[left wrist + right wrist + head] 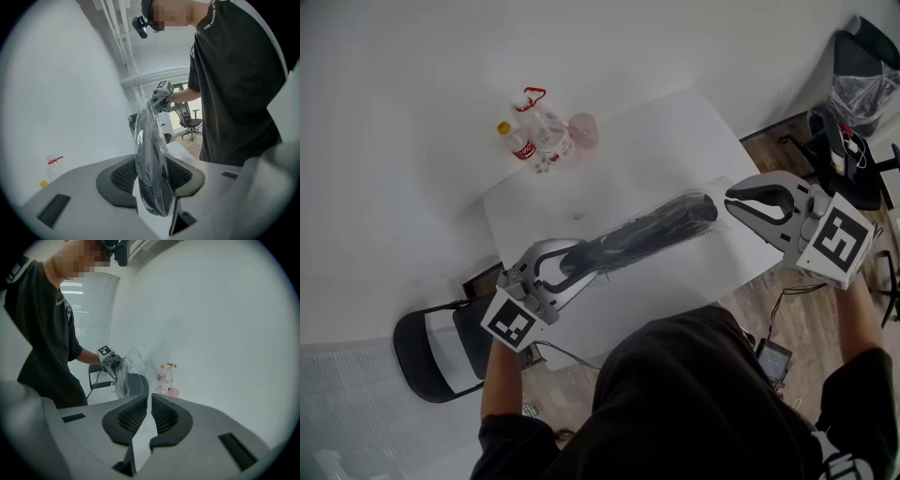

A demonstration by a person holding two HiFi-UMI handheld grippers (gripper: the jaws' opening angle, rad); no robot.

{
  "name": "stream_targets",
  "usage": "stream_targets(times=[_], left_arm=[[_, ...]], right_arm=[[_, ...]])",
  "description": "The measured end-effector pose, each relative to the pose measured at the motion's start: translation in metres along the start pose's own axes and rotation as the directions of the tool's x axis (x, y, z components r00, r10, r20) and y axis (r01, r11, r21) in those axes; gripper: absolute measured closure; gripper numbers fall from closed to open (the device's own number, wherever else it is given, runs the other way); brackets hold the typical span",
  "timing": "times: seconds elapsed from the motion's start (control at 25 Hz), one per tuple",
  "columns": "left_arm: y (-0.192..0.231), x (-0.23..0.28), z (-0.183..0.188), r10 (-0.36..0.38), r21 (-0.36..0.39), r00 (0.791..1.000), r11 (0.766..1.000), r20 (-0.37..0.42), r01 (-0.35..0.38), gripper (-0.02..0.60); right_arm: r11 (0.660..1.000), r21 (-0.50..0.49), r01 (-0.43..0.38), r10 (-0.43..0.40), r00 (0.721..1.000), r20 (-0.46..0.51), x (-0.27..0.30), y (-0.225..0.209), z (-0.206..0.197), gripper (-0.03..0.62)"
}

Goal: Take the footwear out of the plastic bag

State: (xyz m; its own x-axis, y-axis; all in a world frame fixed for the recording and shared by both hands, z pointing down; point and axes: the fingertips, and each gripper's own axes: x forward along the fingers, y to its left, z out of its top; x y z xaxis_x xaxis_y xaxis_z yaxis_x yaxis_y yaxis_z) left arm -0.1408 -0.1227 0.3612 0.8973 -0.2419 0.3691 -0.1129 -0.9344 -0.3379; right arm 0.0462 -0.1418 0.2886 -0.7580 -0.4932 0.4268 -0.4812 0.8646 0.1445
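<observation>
Left gripper (570,260) — your jaws grip one end of the plastic bag (675,217), dark footwear (152,187) still inside, held off the tabletop (675,131).
Right gripper (736,199) — your jaws are closed at the bag's far end; whether they pinch any film can't be told.
Bottles (534,136) stand at the tabletop's far edge.

Your own dark-shirted torso (703,403) covers the near edge of the white table (675,131), one end of the long black footwear (647,230) in its clear plastic bag (142,131) disappears inside the left gripper (577,262), and the labels on the clear bottles (546,133) are too small to read.
</observation>
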Motion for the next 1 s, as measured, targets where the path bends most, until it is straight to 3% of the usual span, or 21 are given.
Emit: stream_targets(times=[0.16,0.2,0.28,0.48,0.6,1.0], left_arm=[[0.005,-0.005,-0.005,0.001,0.02,1.0,1.0,0.01,-0.001,0.399],[0.007,-0.006,-0.006,0.0,0.021,1.0,1.0,0.013,-0.001,0.399],[0.007,-0.008,-0.006,-0.001,0.019,1.0,1.0,0.022,0.0,0.399],[0.002,-0.01,-0.004,-0.01,0.015,0.999,1.0,0.03,0.01,0.399],[-0.001,-0.011,-0.003,-0.021,0.023,0.999,1.0,0.037,0.021,0.399],[-0.008,-0.002,0.004,-0.055,0.081,0.998,0.995,0.042,0.051,0.399]], right_arm=[[0.999,0.021,-0.03,0.03,1.0,0.005,0.008,0.004,0.006,0.571],[0.999,0.024,-0.042,0.042,0.999,0.001,0.01,0.005,0.008,0.56],[0.997,0.02,-0.071,0.071,0.997,-0.012,0.012,0.008,0.008,0.474],[0.991,0.0,-0.136,0.136,0.991,-0.019,0.014,0.013,0.007,0.467],[0.98,0.017,-0.201,0.201,0.979,-0.037,0.019,0.02,0.006,0.416],[0.965,0.009,-0.261,0.26,0.954,-0.148,0.028,0.032,-0.009,0.416]])
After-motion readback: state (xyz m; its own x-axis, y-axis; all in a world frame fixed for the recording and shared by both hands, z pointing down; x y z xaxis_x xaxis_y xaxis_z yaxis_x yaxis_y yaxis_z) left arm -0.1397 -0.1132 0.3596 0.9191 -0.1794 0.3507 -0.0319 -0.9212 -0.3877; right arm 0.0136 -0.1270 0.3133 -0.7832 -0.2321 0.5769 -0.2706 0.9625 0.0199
